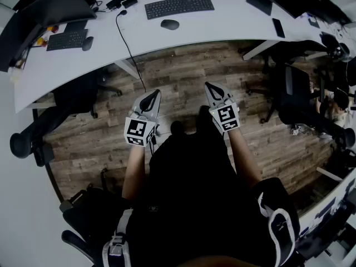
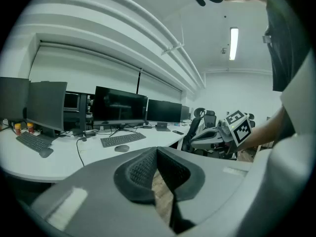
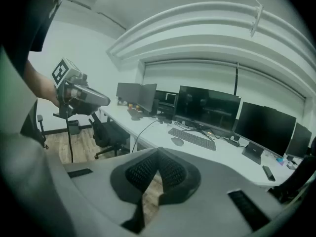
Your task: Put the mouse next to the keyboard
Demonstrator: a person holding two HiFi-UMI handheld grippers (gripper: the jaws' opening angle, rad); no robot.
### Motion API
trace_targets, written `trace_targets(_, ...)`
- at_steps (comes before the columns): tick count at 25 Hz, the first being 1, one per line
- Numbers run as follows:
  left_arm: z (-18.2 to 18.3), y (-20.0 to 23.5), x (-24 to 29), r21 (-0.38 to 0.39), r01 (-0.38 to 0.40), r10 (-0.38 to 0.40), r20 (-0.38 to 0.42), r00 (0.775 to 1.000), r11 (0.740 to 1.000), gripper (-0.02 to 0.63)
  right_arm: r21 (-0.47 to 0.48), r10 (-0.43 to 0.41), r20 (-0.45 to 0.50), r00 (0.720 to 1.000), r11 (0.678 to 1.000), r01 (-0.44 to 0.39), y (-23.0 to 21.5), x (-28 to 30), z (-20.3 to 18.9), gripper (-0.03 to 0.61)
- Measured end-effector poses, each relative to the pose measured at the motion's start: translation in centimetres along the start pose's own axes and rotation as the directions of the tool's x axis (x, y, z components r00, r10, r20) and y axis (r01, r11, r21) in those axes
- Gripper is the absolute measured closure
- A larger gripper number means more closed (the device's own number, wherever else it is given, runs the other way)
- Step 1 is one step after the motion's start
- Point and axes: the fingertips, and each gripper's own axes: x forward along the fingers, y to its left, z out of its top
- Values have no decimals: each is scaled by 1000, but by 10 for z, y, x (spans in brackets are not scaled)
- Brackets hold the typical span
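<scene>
head view, items left to right.
- dark monitor (image 1: pixel 55 7) at the far left end of the white desk (image 1: pixel 233 29).
- small keyboard (image 1: pixel 67 39) in front of it, with a second mouse (image 1: pixel 87 43) just beside its right end.
- black cable (image 1: pixel 129 46) running from the desk top over the front edge toward the floor.
- office chair (image 1: pixel 78 96), tucked under the left part of the desk.
- left gripper (image 1: pixel 154 93), held over the wooden floor (image 1: pixel 183 65), well short of the desk; fingers pressed together, nothing between them.
- keyboard (image 1: pixel 179 6), centre of the desk, near the back.
- mouse (image 1: pixel 169 24), lying on the desk just in front of the keyboard's left half, close to it but not touching.
- right gripper (image 1: pixel 208 86), level with the left one and also over the floor; fingers pressed together, nothing held.
- phone (image 1: pixel 278 28), flat on the desk to the right of the keyboard.
- second office chair (image 1: pixel 297 96), right of the desk leg.

left gripper view: ribbed pads meet at the tip (image 2: pixel 157 149); mouse (image 2: pixel 121 148) and keyboard (image 2: pixel 123 139) on the desk beyond, under a row of dark monitors; the right gripper (image 2: pixel 197 141) at the right.

right gripper view: the left gripper (image 3: pixel 106 101) at the left; pads closed at the tip (image 3: pixel 158 149); mouse (image 3: pixel 177 141) just left of the keyboard (image 3: pixel 191 138).
</scene>
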Motion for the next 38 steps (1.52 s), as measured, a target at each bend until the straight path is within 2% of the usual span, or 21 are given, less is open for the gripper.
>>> trace_targets(9, 3, -5, -15, 9, 16, -16, 24, 1000, 1000, 615, -17, 35, 19, 999, 999, -34, 17, -2, 7, 577)
trace_targets(20, -1, -2, -28, 25, 4, -4, 12, 1000, 1000, 615, -46, 22, 8, 1000, 999, -22, 30, 0, 9, 575)
trace_targets(28, -3, 6, -32, 11, -23, 23, 16, 1000, 1000, 615, -11, 19, 38, 999, 1000, -19, 31, 5, 14, 575)
trace_targets(38, 1, 7, -32, 19, -23, 22, 27, 999, 1000, 614, 3, 27, 74, 997, 1000, -27, 34, 5, 19, 557)
